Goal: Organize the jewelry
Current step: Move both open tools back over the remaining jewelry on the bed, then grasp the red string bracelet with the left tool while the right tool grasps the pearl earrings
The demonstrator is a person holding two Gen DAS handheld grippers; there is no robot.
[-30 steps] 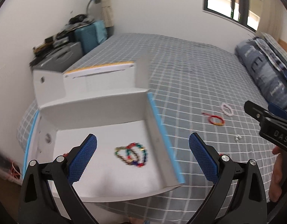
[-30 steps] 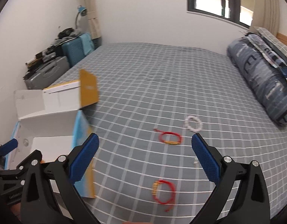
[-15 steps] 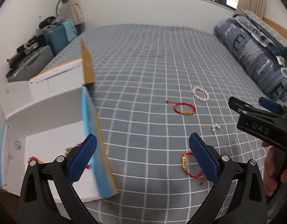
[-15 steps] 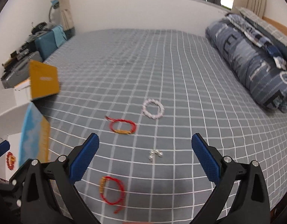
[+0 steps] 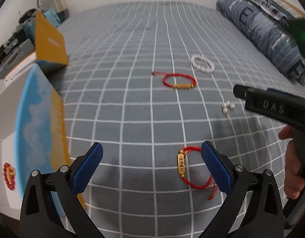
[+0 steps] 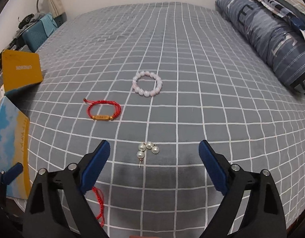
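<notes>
On the bed: 2 red cord bracelets w/ a gold bar, one near (image 5: 192, 170) and one farther (image 5: 179, 81). 1 pale bead bracelet (image 6: 147, 85). 4 loose pearl pieces (image 6: 147, 149) in one small cluster. 1 open cardboard box (image 5: 43, 107) at the left edge, w/ 1 red bead bracelet (image 5: 9, 175) seen inside. 2 grippers, left (image 5: 151, 167) and right (image 6: 154, 164). 1 hand (image 5: 295, 164) visible.

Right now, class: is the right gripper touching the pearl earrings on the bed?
Apart. The right wrist view shows the pearl earrings lying on the bedspread between the right gripper's open fingers, with grey checked cloth visible on both sides.
</notes>
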